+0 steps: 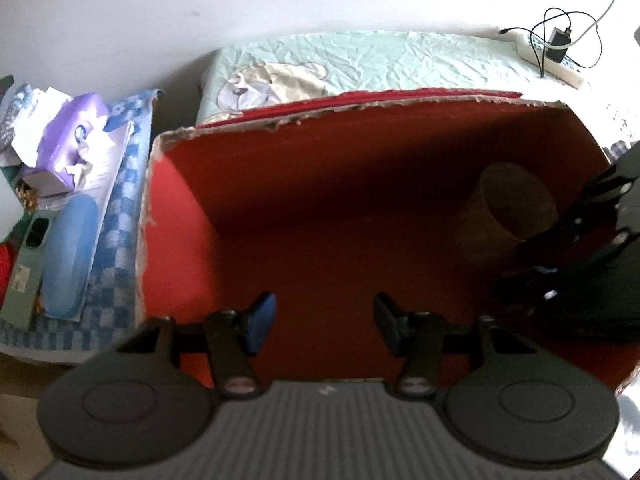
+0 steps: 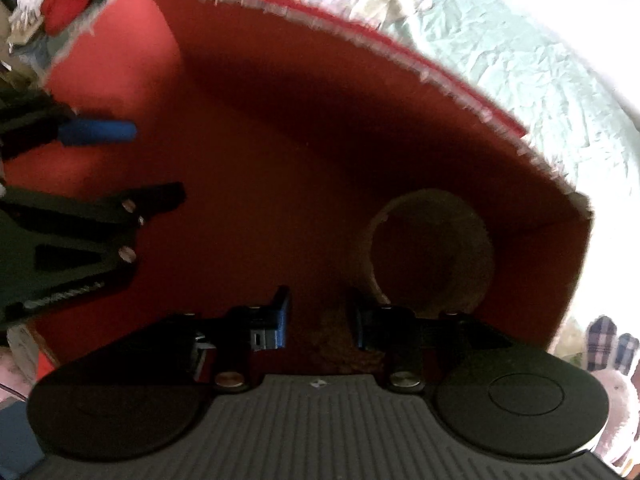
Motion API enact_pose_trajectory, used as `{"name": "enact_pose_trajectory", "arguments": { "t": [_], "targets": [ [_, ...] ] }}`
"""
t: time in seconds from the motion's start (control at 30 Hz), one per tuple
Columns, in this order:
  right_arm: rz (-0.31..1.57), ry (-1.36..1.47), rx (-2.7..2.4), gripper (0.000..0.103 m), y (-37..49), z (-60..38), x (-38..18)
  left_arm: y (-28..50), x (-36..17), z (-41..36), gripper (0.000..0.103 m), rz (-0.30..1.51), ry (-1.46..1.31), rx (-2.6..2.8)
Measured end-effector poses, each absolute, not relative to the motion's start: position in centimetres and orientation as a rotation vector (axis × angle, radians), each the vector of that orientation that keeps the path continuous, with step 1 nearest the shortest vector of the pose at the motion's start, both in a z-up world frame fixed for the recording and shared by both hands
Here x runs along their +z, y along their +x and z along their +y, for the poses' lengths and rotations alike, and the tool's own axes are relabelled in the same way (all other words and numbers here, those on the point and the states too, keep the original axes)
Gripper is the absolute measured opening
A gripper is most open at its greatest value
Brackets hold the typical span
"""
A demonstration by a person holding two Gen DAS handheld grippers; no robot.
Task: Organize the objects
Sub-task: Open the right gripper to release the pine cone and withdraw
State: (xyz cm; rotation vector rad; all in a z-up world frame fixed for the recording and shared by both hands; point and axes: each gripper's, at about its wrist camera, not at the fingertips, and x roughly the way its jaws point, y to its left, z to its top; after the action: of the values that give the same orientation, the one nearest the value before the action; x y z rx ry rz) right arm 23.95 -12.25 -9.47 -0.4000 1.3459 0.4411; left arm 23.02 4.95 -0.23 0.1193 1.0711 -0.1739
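Note:
A red cardboard box [image 1: 180,184] with torn edges fills both views. Inside it, at the right, a brown paper cup [image 1: 516,200] leans with its mouth up. My left gripper [image 1: 325,320] hangs open over the box's red floor, nothing between its blue pads. In the left wrist view my right gripper [image 1: 560,236] reaches into the box right beside the cup. In the right wrist view the cup's mouth [image 2: 432,256] lies just past the right gripper [image 2: 322,320]. A brown surface shows between its fingers. It is too dark to see whether the pads press on it.
Left of the box lie a purple tissue pack [image 1: 76,136], a blue glasses case [image 1: 66,256] and a green flat item [image 1: 28,264] on a blue checked cloth. A mint bedsheet [image 1: 400,56] lies behind, with a power strip and charger [image 1: 558,46] at the far right.

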Motion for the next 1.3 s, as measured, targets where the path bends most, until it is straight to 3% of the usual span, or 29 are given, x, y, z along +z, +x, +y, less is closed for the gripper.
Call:
{"name": "enact_pose_trajectory", "arguments": {
  "t": [0.43, 1.03, 1.13, 1.3],
  "targets": [
    [1.371, -0.487, 0.407, 0.030, 22.3, -13.8, -13.2, 22.9, 0.0, 1.9, 0.059, 1.042, 0.200, -0.191],
    [1.047, -0.262, 0.300, 0.033, 18.3, -16.4, -14.1, 21.0, 1.5, 1.0, 0.059, 1.005, 0.214, -0.148],
    [1.004, -0.225, 0.291, 0.040, 20.3, -13.7, -10.6, 20.1, 2.1, 0.5, 0.059, 0.989, 0.225, -0.138],
    [0.935, -0.180, 0.269, 0.041, 15.8, -13.2, -4.6, 18.7, 3.0, 0.0, 0.062, 0.976, 0.227, -0.109]
  ]
}}
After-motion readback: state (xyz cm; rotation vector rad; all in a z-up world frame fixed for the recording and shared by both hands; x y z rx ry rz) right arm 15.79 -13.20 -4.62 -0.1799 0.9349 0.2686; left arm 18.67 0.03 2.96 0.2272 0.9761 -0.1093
